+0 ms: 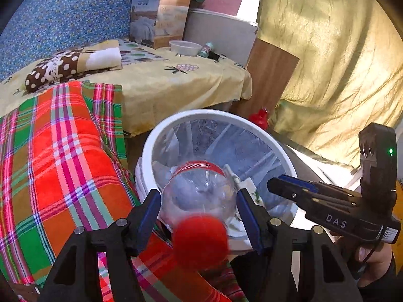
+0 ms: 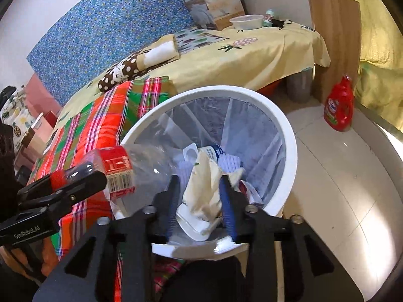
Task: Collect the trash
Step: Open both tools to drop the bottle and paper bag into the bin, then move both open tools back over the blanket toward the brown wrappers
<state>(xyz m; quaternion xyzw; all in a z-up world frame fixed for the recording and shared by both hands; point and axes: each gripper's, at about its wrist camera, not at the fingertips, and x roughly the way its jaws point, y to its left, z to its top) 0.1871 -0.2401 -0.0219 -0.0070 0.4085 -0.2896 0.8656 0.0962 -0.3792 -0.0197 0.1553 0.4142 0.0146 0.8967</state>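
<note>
A white bin (image 1: 221,115) (image 2: 290,136) with a clear liner stands on the floor beside the bed. My left gripper (image 1: 197,194) (image 2: 97,176) is shut on a clear plastic bottle (image 1: 199,188) (image 2: 148,166) with a red cap and red label, held level over the bin's near rim. My right gripper (image 2: 199,177) (image 1: 275,187) hangs over the bin mouth with its jaws apart. A crumpled cream paper (image 2: 204,193) sits loosely between its blue pads, with a gap on the left side. Wrappers and white foam netting (image 2: 230,162) lie inside the bin.
A red-and-green plaid blanket (image 1: 65,151) (image 2: 100,125) covers the bed edge left of the bin. A red detergent bottle (image 2: 338,108) stands on the tiled floor by a wooden board (image 2: 335,37). On the yellow sheet farther back sit a plastic bowl (image 2: 246,21) and a box (image 1: 161,17).
</note>
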